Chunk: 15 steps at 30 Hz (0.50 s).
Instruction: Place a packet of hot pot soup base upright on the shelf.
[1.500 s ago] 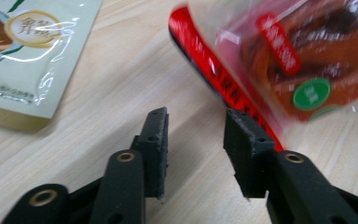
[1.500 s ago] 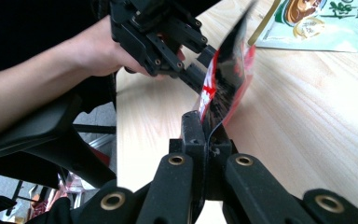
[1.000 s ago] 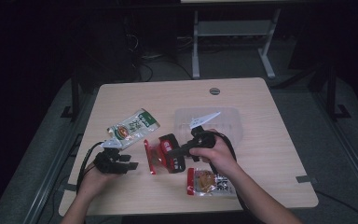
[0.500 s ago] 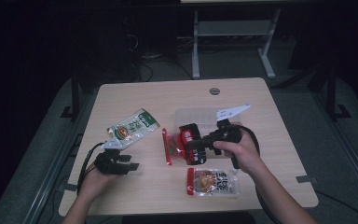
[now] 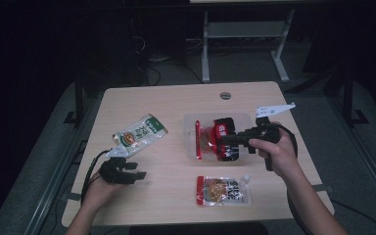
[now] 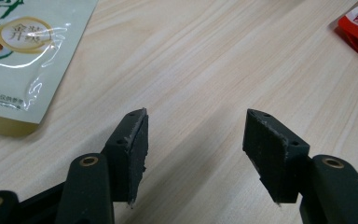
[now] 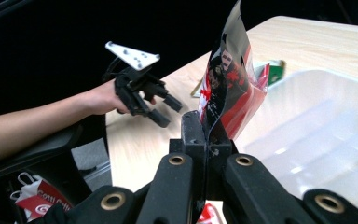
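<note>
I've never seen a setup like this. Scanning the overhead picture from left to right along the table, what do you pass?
left gripper → green-and-white pouch → clear tray → red-and-black pouch held over it → right gripper and hand.

**Layout around the tray**

The tray (image 5: 192, 128) sits mid-table (image 5: 176, 98). A pouch (image 5: 223, 139), pinched by the right gripper (image 5: 223, 140), hangs over it, with the right hand (image 5: 274, 152) to the tray's right. A second pouch (image 5: 140, 131) lies left of the tray, a third (image 5: 223, 190) before it, and the left gripper (image 5: 134, 171) front-left.
</note>
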{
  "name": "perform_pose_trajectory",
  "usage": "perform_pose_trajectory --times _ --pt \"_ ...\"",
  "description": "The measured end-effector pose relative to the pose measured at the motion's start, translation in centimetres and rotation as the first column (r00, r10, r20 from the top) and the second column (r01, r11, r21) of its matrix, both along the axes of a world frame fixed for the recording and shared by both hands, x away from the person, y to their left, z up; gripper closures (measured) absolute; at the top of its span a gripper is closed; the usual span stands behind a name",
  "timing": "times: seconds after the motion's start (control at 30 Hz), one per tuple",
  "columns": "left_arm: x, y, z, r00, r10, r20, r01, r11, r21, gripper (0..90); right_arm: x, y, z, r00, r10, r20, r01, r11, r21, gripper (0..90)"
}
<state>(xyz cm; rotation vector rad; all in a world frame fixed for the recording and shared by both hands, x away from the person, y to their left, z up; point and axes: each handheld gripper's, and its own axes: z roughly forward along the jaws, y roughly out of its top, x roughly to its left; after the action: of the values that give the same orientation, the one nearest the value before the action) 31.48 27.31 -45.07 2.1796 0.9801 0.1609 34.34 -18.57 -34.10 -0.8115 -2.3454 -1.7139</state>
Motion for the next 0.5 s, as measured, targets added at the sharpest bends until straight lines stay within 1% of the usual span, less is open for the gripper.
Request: perform_pose_trajectory --times 0.03,0.07,0.1,0.17,0.23,0.27,0.4,0.5 --pt "0.0 0.0 0.0 1.0000 0.000 0.002 0.000 1.0000 -0.001 39.0 0.2 -0.8 -0.1 0.9998 -0.021 0.002 0.021 0.9998 -0.002 90.0" --pt "0.0 0.0 0.1 1.0000 -0.001 0.008 0.001 1.0000 -0.002 39.0 0.2 -0.8 -0.1 0.9998 -0.021 0.002 0.021 0.9998 -0.002 90.0" --pt "-0.1 -0.1 0.1 1.0000 0.001 0.008 -0.001 1.0000 -0.005 38.5 0.3 -1.2 -0.1 0.9994 -0.033 -0.002 0.033 0.9994 -0.002 90.0" --pt "-0.1 -0.1 0.0 0.9998 -0.010 0.015 0.010 0.9999 0.002 37.3 0.7 -2.4 -0.3 0.9981 -0.062 0.001 0.062 0.9980 -0.005 90.0" --pt "-0.1 -0.2 0.0 0.9999 -0.013 0.012 0.013 0.9999 -0.001 36.9 0.8 -2.7 -0.3 0.9974 -0.072 0.002 0.072 0.9973 -0.008 90.0" --pt "-0.2 -0.2 0.0 0.9999 -0.007 0.014 0.008 0.9999 -0.011 36.6 0.9 -3.1 -0.3 0.9967 -0.082 0.000 0.082 0.9966 -0.011 90.0" --pt "-0.2 -0.2 0.1 0.9995 -0.021 0.023 0.022 0.9998 -0.004 36.0 1.2 -4.2 -0.4 0.9939 -0.110 -0.002 0.110 0.9938 -0.012 90.0" --pt "-0.2 -0.3 0.1 0.9996 -0.018 0.023 0.018 0.9998 -0.012 35.8 1.5 -4.8 -0.6 0.9920 -0.126 -0.001 0.126 0.9919 -0.017 90.0"
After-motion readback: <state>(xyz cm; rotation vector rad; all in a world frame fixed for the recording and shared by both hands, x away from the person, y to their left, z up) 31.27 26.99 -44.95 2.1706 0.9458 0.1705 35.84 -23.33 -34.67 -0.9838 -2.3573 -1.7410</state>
